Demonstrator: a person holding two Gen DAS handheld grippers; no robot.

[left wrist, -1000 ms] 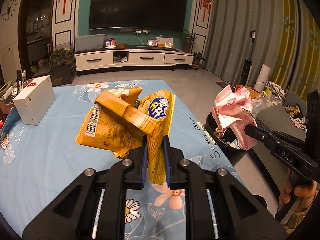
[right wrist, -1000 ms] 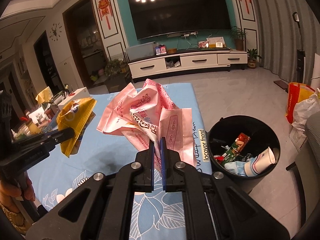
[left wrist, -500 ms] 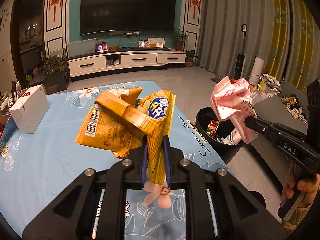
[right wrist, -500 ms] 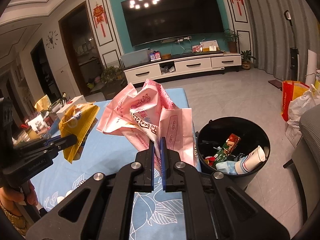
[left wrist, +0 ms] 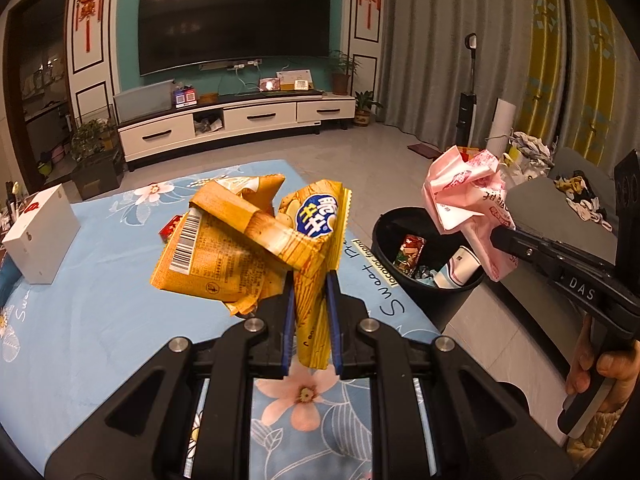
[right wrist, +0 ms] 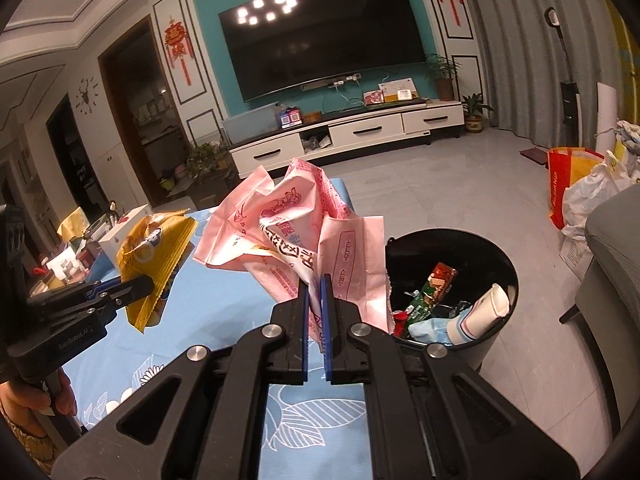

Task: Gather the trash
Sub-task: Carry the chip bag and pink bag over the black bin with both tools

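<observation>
My left gripper (left wrist: 310, 280) is shut on a crumpled yellow snack bag (left wrist: 248, 240) and holds it above the blue floral tablecloth (left wrist: 100, 308); both also show at left in the right wrist view, gripper (right wrist: 150, 284) and bag (right wrist: 156, 256). My right gripper (right wrist: 315, 284) is shut on a crumpled pink wrapper (right wrist: 296, 228), held beside the rim of a black trash bin (right wrist: 496, 336). In the left wrist view the right gripper (left wrist: 498, 236) holds the pink wrapper (left wrist: 464, 196) over the bin (left wrist: 448, 304), which holds several pieces of trash.
A white box (left wrist: 40, 232) sits at the table's far left. A small red packet (left wrist: 170, 228) lies on the cloth behind the yellow bag. A grey sofa (right wrist: 616, 264) and bags (right wrist: 580, 184) stand right of the bin. A TV cabinet (left wrist: 240, 120) lines the far wall.
Both grippers have moved right toward the bin with their trash still held. The pink wrapper now hangs over the bin's rim.
</observation>
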